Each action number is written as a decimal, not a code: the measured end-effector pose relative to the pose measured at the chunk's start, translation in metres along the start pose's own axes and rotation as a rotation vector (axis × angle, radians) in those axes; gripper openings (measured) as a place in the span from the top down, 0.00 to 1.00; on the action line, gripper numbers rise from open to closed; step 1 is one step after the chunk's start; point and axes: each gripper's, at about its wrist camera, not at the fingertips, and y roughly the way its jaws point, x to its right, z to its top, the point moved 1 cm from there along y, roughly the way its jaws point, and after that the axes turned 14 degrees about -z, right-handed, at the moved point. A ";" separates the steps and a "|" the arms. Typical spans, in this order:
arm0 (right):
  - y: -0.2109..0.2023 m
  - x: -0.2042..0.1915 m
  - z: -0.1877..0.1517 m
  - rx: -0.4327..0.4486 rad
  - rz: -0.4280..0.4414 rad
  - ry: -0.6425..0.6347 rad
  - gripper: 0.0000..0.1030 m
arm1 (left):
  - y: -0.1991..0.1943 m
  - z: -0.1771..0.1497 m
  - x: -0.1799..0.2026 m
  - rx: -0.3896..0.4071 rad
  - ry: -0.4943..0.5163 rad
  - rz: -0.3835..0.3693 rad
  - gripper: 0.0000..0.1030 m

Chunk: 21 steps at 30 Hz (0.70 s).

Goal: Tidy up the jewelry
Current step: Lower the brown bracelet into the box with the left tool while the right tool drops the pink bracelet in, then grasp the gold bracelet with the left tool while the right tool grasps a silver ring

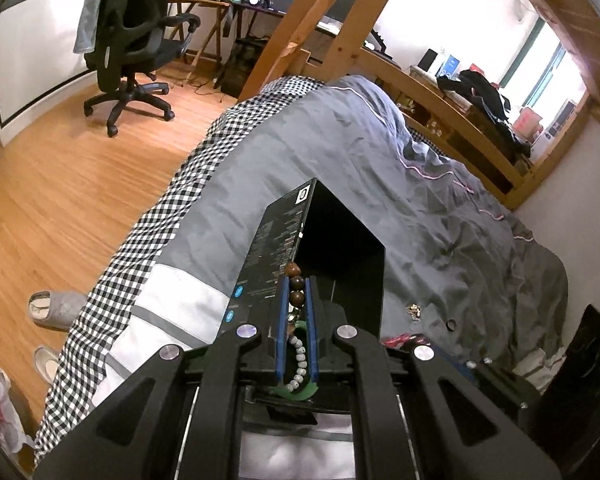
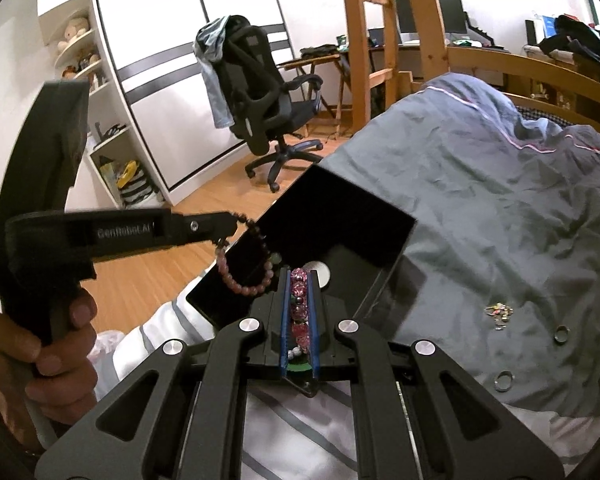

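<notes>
Item: open black box (image 2: pixel 364 236), centre of the right wrist view, on the grey bed cover (image 2: pixel 500 200).
Left gripper (image 2: pixel 230 222), mid-left: jaws clamped on a brown-and-pink bead bracelet (image 2: pixel 246 268) dangling over the box's near-left wall.
Right gripper (image 2: pixel 300 280), lower centre: jaws pinched on a red bead bracelet (image 2: pixel 299 308), tips above the box floor.
Loose: charm cluster (image 2: pixel 499 314) and rings (image 2: pixel 561 334), right.
Handling: likely release inside; carry each loop fully past the wall first.

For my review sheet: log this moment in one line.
left tongs: shut on brown bracelet | right tongs: shut on pink bracelet | both over black box
</notes>
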 end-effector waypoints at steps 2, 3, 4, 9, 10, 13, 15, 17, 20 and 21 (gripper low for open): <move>0.004 -0.004 -0.003 -0.011 -0.001 -0.013 0.91 | 0.000 0.000 0.001 0.002 0.002 0.001 0.92; 0.005 -0.005 -0.004 -0.018 0.000 -0.015 0.91 | 0.000 0.000 0.001 0.005 0.003 0.003 0.92; 0.006 -0.006 -0.006 -0.026 0.001 -0.017 0.91 | -0.001 0.000 0.001 0.010 0.008 0.005 0.92; 0.001 0.000 -0.008 -0.036 -0.018 -0.021 0.48 | -0.008 0.001 0.004 0.059 0.011 0.008 0.41; -0.003 0.004 -0.007 -0.025 -0.028 -0.013 0.34 | -0.010 0.002 0.006 0.070 0.017 0.008 0.40; -0.020 0.024 -0.002 0.015 -0.088 0.001 0.13 | -0.011 0.001 0.012 0.083 0.031 -0.016 0.26; -0.029 0.037 0.000 0.038 -0.139 0.006 0.08 | -0.008 -0.001 0.019 0.089 0.057 0.008 0.23; -0.038 0.053 0.002 0.046 -0.194 0.014 0.06 | -0.004 -0.003 0.028 0.085 0.083 0.016 0.20; -0.053 0.078 0.004 0.048 -0.260 0.027 0.05 | 0.001 -0.010 0.048 0.078 0.127 -0.017 0.16; -0.056 0.085 0.004 0.048 -0.275 0.029 0.05 | 0.004 -0.013 0.055 0.071 0.148 -0.025 0.15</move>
